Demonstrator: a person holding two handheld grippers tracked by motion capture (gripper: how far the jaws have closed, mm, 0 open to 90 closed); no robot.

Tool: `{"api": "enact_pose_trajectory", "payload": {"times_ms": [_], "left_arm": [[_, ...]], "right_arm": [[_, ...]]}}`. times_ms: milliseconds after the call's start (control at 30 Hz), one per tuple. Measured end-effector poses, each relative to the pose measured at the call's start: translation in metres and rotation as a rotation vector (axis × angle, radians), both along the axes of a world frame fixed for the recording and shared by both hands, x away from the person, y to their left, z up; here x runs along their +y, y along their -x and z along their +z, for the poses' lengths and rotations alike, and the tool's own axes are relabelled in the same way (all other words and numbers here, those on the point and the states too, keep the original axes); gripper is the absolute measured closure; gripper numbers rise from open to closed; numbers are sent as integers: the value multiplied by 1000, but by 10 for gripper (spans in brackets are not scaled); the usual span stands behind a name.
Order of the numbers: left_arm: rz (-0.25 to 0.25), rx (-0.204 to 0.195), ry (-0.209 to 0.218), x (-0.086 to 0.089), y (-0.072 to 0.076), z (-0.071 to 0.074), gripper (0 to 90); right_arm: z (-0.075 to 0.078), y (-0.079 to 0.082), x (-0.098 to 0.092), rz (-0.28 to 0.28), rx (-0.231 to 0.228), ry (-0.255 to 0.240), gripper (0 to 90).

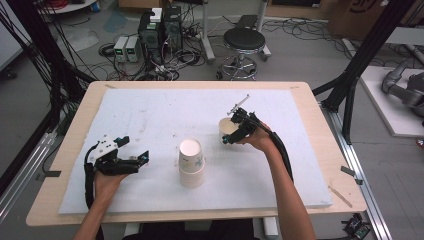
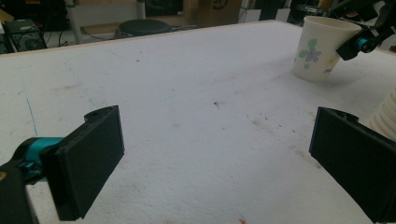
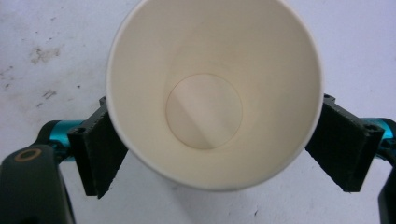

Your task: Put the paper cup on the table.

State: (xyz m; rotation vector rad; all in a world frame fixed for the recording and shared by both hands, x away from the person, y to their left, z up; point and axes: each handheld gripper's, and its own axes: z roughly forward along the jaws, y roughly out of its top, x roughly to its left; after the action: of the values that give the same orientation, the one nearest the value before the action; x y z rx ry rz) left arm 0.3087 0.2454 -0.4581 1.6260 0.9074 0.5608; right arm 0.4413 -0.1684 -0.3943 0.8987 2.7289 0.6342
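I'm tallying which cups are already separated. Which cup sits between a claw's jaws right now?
The single cup on the right, with the right claw around its rim. The other cups sit nested in a stack mid-table, untouched.

Black grippers, flat black fingers [image 2: 88, 161], teal joints, trailing black cables, bare forearms

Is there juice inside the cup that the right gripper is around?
No, the right gripper view looks straight down into the paper cup between the right gripper jaws, and its pale bottom is bare and dry.
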Motion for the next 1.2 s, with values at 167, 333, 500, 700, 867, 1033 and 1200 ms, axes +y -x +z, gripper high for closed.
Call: {"api": "enact_pose_trajectory", "payload": {"times_ms": [167, 333, 500, 700, 867, 1033, 1200], "left_arm": [[1, -2, 3, 0, 0, 0, 32], [1, -2, 5, 1, 1, 1, 32], [2, -1, 4, 2, 1, 1, 32], [5, 1, -5, 2, 1, -1, 32], [12, 2, -8, 2, 1, -3, 32], [21, 0, -9, 3, 3, -5, 31], [29, -10, -10, 3, 5, -5, 32]], "right_arm": [[0, 1, -1, 1, 8, 16, 134], [-2, 1, 0, 2, 14, 28, 134], [-4, 5, -6, -7, 8, 2, 134], [-5, 16, -21, -33, -15, -36, 135], [-4, 29, -38, -58, -55, -96, 135], [-4, 44, -55, -93, -109, -187, 135], [-8, 62, -70, -121, -177, -300, 135]]}}
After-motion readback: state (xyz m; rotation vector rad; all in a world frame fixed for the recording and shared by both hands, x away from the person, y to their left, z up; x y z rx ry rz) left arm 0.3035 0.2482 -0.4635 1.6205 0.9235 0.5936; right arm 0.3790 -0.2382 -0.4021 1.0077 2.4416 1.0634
